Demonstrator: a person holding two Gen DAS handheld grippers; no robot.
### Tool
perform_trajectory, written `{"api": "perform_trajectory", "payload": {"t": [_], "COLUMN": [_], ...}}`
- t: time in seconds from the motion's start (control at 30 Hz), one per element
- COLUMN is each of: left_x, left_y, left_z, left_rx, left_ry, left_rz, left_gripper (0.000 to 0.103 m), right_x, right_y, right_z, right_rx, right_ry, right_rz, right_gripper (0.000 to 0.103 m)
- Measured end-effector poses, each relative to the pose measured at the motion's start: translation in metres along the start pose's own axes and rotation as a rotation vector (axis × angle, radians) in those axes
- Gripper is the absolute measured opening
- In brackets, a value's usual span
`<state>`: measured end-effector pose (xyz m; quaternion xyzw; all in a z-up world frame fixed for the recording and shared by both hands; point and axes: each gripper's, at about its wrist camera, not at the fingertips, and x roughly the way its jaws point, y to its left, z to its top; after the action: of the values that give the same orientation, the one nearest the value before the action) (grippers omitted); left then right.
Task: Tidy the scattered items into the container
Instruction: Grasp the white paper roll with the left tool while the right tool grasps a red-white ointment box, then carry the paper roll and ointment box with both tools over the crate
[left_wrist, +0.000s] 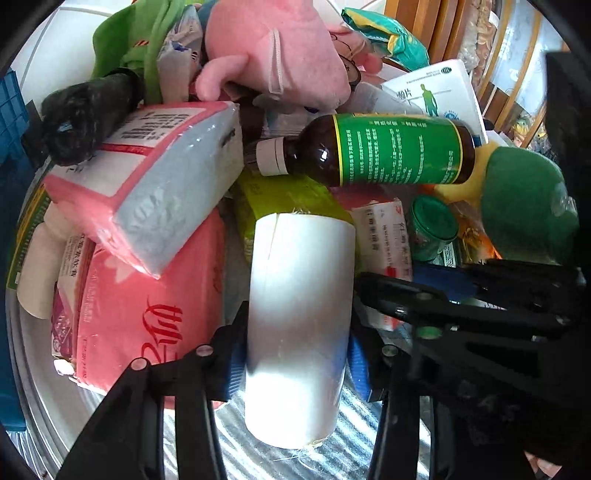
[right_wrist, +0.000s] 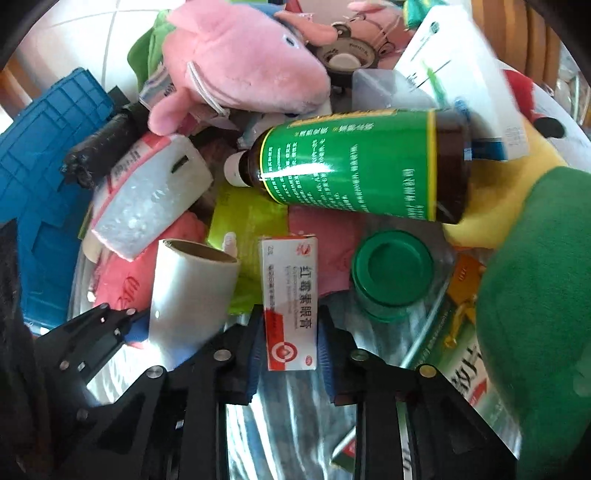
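— While the pile is viewed from the left wrist, what is seen held at the lower centre of the frame?

— A white roll (left_wrist: 299, 325) is clamped between the blue pads of the left gripper (left_wrist: 295, 363); the fingers are partly closed, and both pads are pressed against the roll's sides. The roll is seen standing over a shiny metal surface (left_wrist: 369, 435) at the bottom of the frame.

— And in the right wrist view?

— A small white and red box (right_wrist: 290, 302) is gripped at the lower centre by the right gripper (right_wrist: 290, 347), whose fingers are drawn in tight on its sides. The same white roll (right_wrist: 192, 295) is seen just left of it, with the left gripper (right_wrist: 110, 325) at the lower left.

— What is piled behind them?

— A brown bottle with a green label (right_wrist: 354, 166) is laid on its side across the middle. A pink plush toy (right_wrist: 240, 70) is heaped above it, a pink tissue pack (left_wrist: 147, 181) is tilted at the left, and a green-lidded jar (right_wrist: 391, 273) is set right of the box.

— Is the container shown?

— A blue crate (right_wrist: 40, 184) is seen at the left edge, beside the pile; whether it is the container cannot be told.
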<state>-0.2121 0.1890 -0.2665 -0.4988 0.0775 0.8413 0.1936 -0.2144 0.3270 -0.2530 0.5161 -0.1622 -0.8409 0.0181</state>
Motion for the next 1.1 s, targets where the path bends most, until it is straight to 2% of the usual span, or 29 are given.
{"api": "perform_trajectory", "payload": {"t": [0.27, 0.43, 0.53, 0.83, 1.1], "left_x": [-0.042, -0.075, -0.104, -0.189, -0.246], "left_y": [0.003, 0.013, 0.025, 0.078, 0.106], "left_z": [0.004, 0.005, 0.009, 0.027, 0.024], "left_rx": [0.005, -0.007, -0.019, -0.043, -0.066], "left_ry": [-0.081, -0.148, -0.197, -0.336, -0.419], "left_rz": [0.007, 0.018, 0.040, 0.071, 0.103], "left_gripper": [0.045, 0.045, 0.045, 0.046, 0.046], "right_x": [-0.045, -0.091, -0.108, -0.171, -0.193], "right_y": [0.009, 0.023, 0.047, 0.121, 0.169], "right_z": [-0.001, 0.001, 0.016, 0.016, 0.023], "right_rx": [-0.003, -0.034, -0.067, -0.162, -0.235], "right_ry": [-0.093, -0.168, -0.204, -0.319, -0.379], "right_rz": [-0.001, -0.003, -0.021, -0.077, -0.091], "right_gripper": [0.026, 0.026, 0.026, 0.026, 0.026]}}
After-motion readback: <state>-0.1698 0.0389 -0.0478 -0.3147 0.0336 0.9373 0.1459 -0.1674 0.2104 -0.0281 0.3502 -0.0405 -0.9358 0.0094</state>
